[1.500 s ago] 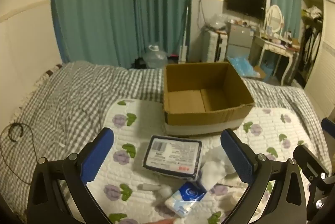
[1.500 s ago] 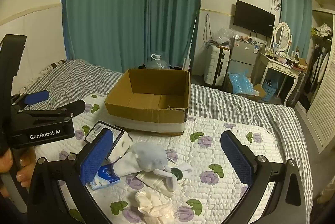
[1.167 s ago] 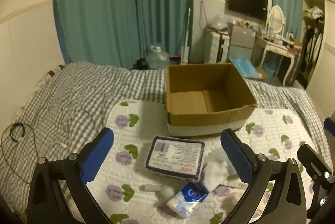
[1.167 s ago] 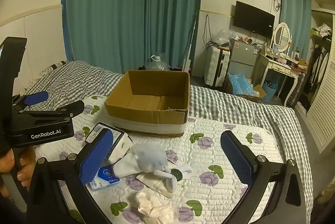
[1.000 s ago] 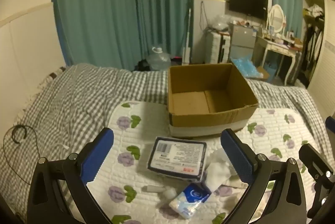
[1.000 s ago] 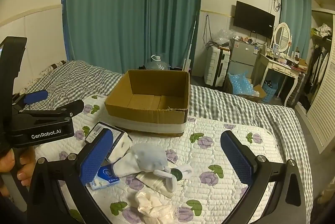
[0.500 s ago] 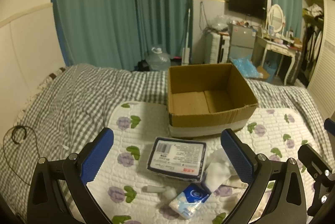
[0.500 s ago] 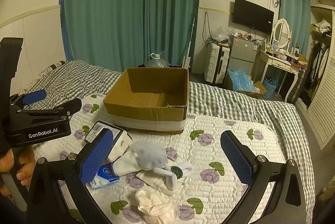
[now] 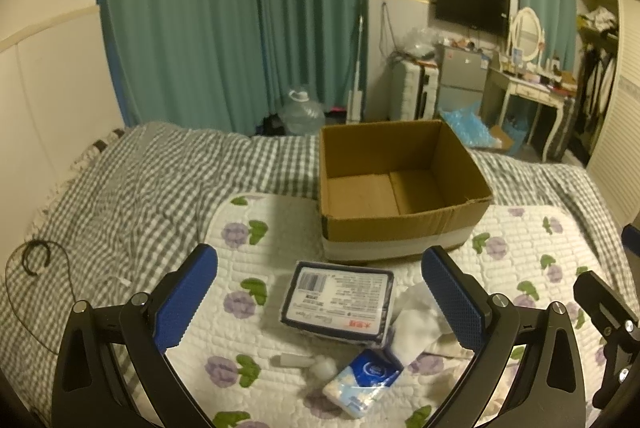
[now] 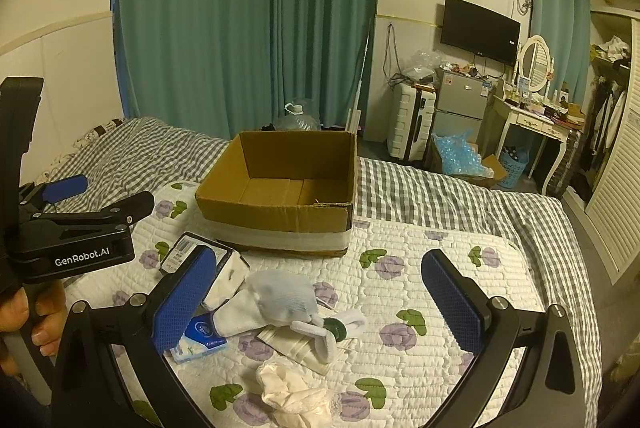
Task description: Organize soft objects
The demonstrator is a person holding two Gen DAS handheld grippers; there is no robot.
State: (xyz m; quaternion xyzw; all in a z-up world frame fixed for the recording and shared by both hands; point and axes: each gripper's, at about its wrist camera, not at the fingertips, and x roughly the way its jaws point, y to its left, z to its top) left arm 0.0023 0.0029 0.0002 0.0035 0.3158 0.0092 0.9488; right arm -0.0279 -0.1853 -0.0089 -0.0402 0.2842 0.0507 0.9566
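While both my left hand-held gripper [image 9: 320, 302] and right hand-held gripper [image 10: 320, 302] gape wide and empty, I list one sock bundle [image 10: 276, 298]: light, limp, best pinched mid-bulge.

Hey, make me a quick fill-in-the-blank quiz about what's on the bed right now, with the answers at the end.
1. The cardboard box on the bed holds ____ items.
2. Both the left gripper and the right gripper have their jaws ____.
3. The small blue tissue pack lies on the ____ quilted mat.
4. The curtains behind the bed are ____ in colour.

Answers: no; open; floral; teal
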